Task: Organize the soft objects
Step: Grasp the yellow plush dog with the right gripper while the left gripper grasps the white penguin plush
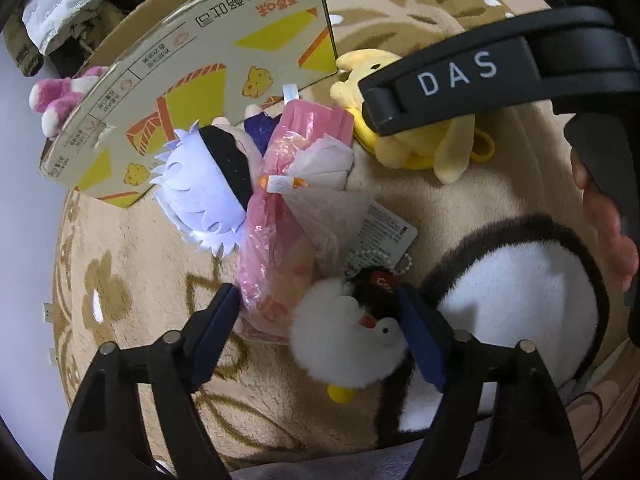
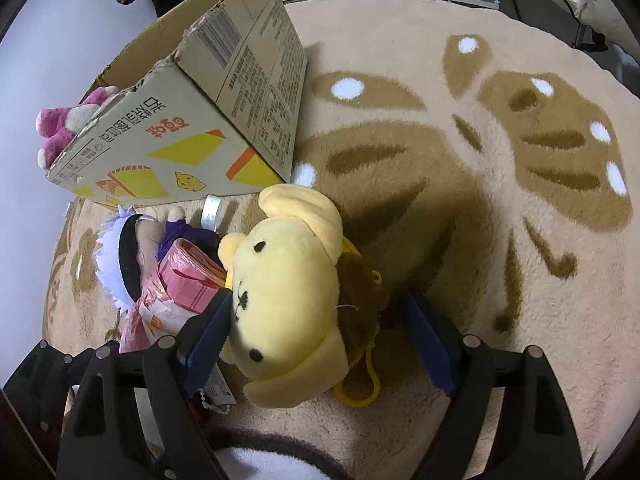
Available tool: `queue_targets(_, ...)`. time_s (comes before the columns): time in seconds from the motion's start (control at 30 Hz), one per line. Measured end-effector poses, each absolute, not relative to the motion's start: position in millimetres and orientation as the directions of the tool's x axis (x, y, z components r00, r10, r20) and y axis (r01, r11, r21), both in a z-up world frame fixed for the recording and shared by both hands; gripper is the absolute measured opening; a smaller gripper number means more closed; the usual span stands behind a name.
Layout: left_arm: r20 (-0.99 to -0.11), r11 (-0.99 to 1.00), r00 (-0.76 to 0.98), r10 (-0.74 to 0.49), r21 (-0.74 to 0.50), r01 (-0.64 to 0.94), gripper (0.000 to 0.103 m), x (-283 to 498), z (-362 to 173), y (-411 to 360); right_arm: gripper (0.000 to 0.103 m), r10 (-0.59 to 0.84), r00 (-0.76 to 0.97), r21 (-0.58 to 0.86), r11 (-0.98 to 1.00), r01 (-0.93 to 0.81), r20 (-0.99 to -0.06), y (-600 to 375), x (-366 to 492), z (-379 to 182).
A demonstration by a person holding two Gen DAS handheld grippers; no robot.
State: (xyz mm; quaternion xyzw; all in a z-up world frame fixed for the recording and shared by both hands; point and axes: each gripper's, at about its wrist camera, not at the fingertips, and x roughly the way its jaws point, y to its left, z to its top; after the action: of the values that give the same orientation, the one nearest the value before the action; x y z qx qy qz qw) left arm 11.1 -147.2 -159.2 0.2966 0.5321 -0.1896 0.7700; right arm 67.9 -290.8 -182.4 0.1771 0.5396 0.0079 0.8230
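Left gripper: jaws spread, straddling a small white penguin plush; the right pad sits against it, the left pad stands clear beside a pink plastic-wrapped item. Right gripper: jaws spread around a yellow dog plush; the left pad touches its face, the right pad is apart. Both plushes lie on a beige patterned rug. A white-haired doll lies beside the pink item, just in front of a cardboard box with a pink plush in it.
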Motion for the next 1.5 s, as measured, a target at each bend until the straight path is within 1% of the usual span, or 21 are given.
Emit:
queue_targets(0.07, -0.929, 0.750, 0.370, 0.029, 0.265, 0.606, 0.065, 9.5, -158.4, -147.6, 0.088, 0.209, 0.416, 0.305, 0.935, 0.179, -0.885, -292.8, 69.8, -183.6)
queue_targets(0.1, -0.928, 0.754, 0.371, 0.033, 0.266, 0.601, 0.064, 10.2, -157.9, -146.3, 0.085, 0.210, 0.415, 0.305, 0.936, 0.176, -0.885, -291.8, 70.2, -183.4)
queue_targets(0.17, -0.932, 0.766, 0.362, 0.026, 0.251, 0.592, 0.053, 10.4, -155.3, -145.0, 0.080, 0.223, 0.412, 0.314, 0.934, 0.169, -0.883, -289.7, 71.3, -183.3)
queue_targets(0.2, -0.935, 0.772, 0.355, 0.016, 0.237, 0.589, 0.051, 11.4, -153.4, -142.7, 0.079, 0.221, 0.412, 0.313, 0.935, 0.169, -0.884, -288.3, 71.5, -183.1)
queue_targets(0.23, -0.937, 0.779, 0.349, 0.003, 0.222, 0.587, 0.046, 12.1, -151.0, -140.1, 0.077, 0.220, 0.412, 0.311, 0.935, 0.169, -0.884, -286.3, 71.7, -182.9)
queue_targets(0.27, -0.940, 0.780, 0.341, -0.007, 0.208, 0.590, 0.041, 13.3, -149.9, -137.3, 0.072, 0.225, 0.410, 0.314, 0.935, 0.164, -0.884, -283.8, 72.0, -182.8)
queue_targets(0.3, -0.943, 0.782, 0.333, -0.016, 0.196, 0.592, 0.038, 13.8, -148.6, -135.4, 0.071, 0.230, 0.408, 0.318, 0.934, 0.161, -0.883, -282.1, 72.1, -182.7)
queue_targets(0.37, -0.946, 0.787, 0.323, -0.036, 0.172, 0.592, 0.029, 14.7, -145.9, -131.5, 0.069, 0.223, 0.408, 0.309, 0.938, 0.157, -0.885, -277.8, 72.2, -182.1)
queue_targets(0.4, -0.947, 0.789, 0.317, -0.044, 0.161, 0.593, 0.025, 15.1, -144.7, -129.8, 0.066, 0.223, 0.408, 0.308, 0.939, 0.154, -0.885, -277.3, 71.9, -182.0)
queue_targets(0.43, -0.949, 0.793, 0.309, -0.056, 0.146, 0.591, 0.014, 15.5, -143.1, -127.9, 0.065, 0.225, 0.410, 0.309, 0.939, 0.152, -0.884, -276.9, 72.0, -182.4)
queue_targets(0.5, -0.950, 0.805, 0.300, -0.086, 0.111, 0.583, 0.013, 17.4, -137.7, -121.7, 0.062, 0.228, 0.415, 0.314, 0.937, 0.152, -0.881, -276.0, 71.9, -181.2)
queue_targets(0.53, -0.951, 0.810, 0.291, -0.105, 0.088, 0.580, 0.010, 18.8, -134.4, -118.4, 0.062, 0.230, 0.418, 0.317, 0.936, 0.151, -0.879, -279.9, 70.6, -178.7)
queue_targets(0.57, -0.950, 0.814, 0.292, -0.109, 0.083, 0.574, 0.002, 20.4, -132.7, -115.9, 0.061, 0.228, 0.423, 0.316, 0.937, 0.149, -0.877, -281.0, 69.6, -176.9)
queue_targets(0.6, -0.951, 0.822, 0.291, -0.106, 0.081, 0.564, 0.000, 21.7, -130.4, -113.1, 0.061, 0.224, 0.427, 0.313, 0.938, 0.148, -0.876, -280.8, 69.4, -175.3)
queue_targets(0.83, -0.943, 0.848, 0.315, -0.104, 0.081, 0.523, 0.000, 27.8, -119.4, -99.7, 0.061, 0.225, 0.463, 0.327, 0.933, 0.152, -0.857, -284.6, 65.4, -164.6)
queue_targets(1.07, -0.951, 0.870, 0.277, -0.136, 0.019, 0.492, 0.000, 29.4, -115.2, -90.0, 0.061, 0.224, 0.455, 0.324, 0.933, 0.154, -0.862, -284.2, 67.1, -169.3)
queue_targets(1.13, -0.948, 0.875, 0.296, -0.115, 0.045, 0.482, 0.000, 28.8, -114.3, -88.7, 0.061, 0.225, 0.466, 0.327, 0.933, 0.151, -0.856, -287.3, 66.2, -166.8)
queue_targets(1.23, -0.943, 0.879, 0.308, -0.130, 0.034, 0.475, 0.000, 30.5, -110.6, -87.9, 0.061, 0.231, 0.490, 0.339, 0.930, 0.144, -0.841, -291.6, 64.6, -160.0)
queue_targets(1.33, -0.941, 0.869, 0.302, -0.156, 0.014, 0.494, 0.005, 29.1, -104.4, -87.0, 0.061, 0.237, 0.491, 0.350, 0.925, 0.151, -0.838, -300.4, 63.3, -157.7)
queue_targets(1.43, -0.952, 0.858, 0.242, -0.190, -0.042, 0.511, 0.013, 28.0, -107.8, -89.5, 0.061, 0.233, 0.480, 0.344, 0.925, 0.158, -0.846, -302.4, 63.5, -160.0)
queue_targets(1.5, -0.959, 0.849, 0.218, -0.182, -0.041, 0.527, 0.014, 25.4, -112.5, -94.5, 0.061, 0.233, 0.478, 0.343, 0.926, 0.156, -0.847, -303.4, 63.6, -160.3)
